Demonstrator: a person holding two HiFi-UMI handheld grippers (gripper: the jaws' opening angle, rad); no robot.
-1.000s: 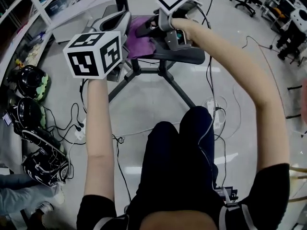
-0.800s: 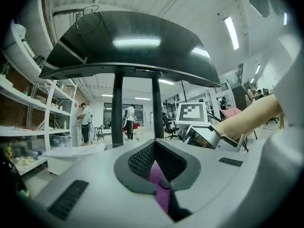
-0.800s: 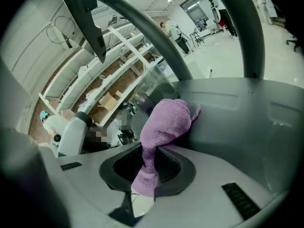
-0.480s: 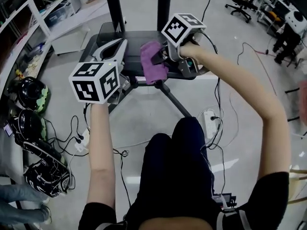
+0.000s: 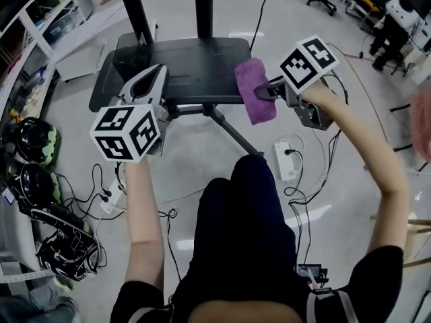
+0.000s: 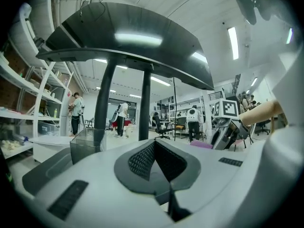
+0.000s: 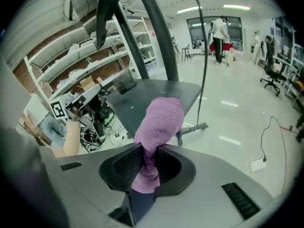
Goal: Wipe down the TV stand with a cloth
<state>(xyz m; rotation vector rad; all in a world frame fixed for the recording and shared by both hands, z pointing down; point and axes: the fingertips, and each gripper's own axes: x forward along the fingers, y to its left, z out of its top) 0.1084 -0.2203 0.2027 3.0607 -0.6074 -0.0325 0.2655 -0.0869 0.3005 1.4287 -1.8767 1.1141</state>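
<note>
Right gripper (image 5: pixel 264 91): jaws clamped on the purple cloth (image 5: pixel 254 90), confirmed in the right gripper view, where the cloth is pinched between the two dark pads and its free end stands up above them. In the head view the cloth sits at the front right corner of the TV stand's dark lower plate (image 5: pixel 182 66), with its upper part over the plate edge and its lower part hanging past it above the floor. Contact between cloth and plate cannot be determined. Left gripper (image 5: pixel 152 78): jaws together with nothing between them, as the left gripper view shows. It is positioned at the front left edge of the same plate, tips pointing toward the stand, and its marker cube (image 5: pixel 128 132) is nearest the person. The two grippers are well apart, one at each front corner. Two dark upright poles (image 5: pixel 204 9) rise from the rear of the plate, and a clear box (image 5: pixel 128 49) stands on its left side. The left gripper view shows a dark upper shelf (image 6: pixel 128 37) carried on those poles. On the floor: a white power strip (image 5: pixel 285 160) right of the stand's legs, loose cables (image 5: pixel 101 180) to the left, and black helmets (image 5: pixel 34 123) beside white shelving (image 5: pixel 40 19).
</note>
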